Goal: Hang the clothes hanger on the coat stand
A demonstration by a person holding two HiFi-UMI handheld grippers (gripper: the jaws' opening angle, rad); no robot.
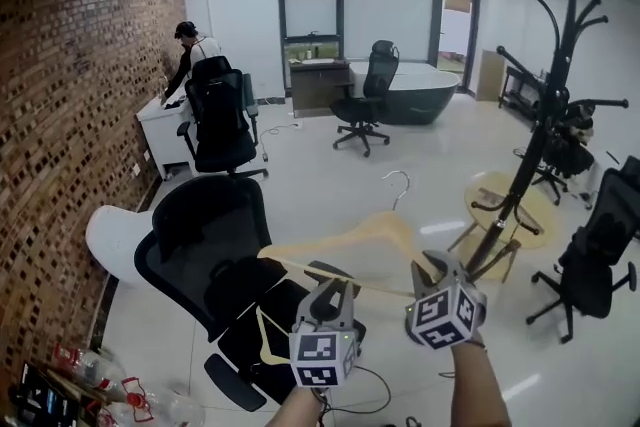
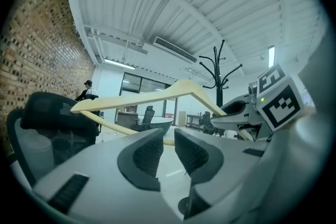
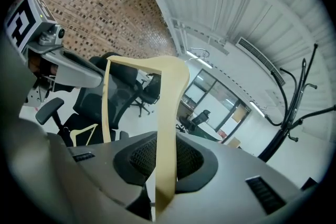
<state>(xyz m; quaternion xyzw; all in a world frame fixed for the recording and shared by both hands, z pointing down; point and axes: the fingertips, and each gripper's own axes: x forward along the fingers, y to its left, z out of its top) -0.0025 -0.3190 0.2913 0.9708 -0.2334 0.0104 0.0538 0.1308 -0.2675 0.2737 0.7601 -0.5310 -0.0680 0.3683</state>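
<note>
Two grippers show, left gripper (image 1: 335, 290) and right gripper (image 1: 433, 267), with two wooden hangers: the raised hanger (image 1: 350, 237) and the seat hanger (image 1: 263, 340). There is one coat stand (image 1: 540, 130), one person (image 1: 190, 50), one round table (image 1: 490, 187), and four black office chairs (image 1: 205, 235) (image 1: 222, 125) (image 1: 368, 90) (image 1: 592, 260), perhaps a fifth behind the stand, where the view is cluttered.

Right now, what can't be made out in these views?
1) Coat stand base: head view, hidden behind the right gripper; right gripper view, behind the gripper body.
2) Second hanger on the black chair: head view, partly covered by the left gripper.
3) Whether the left gripper touches the lower bar of the held hanger: left gripper view, the bar runs behind the jaws.
</note>
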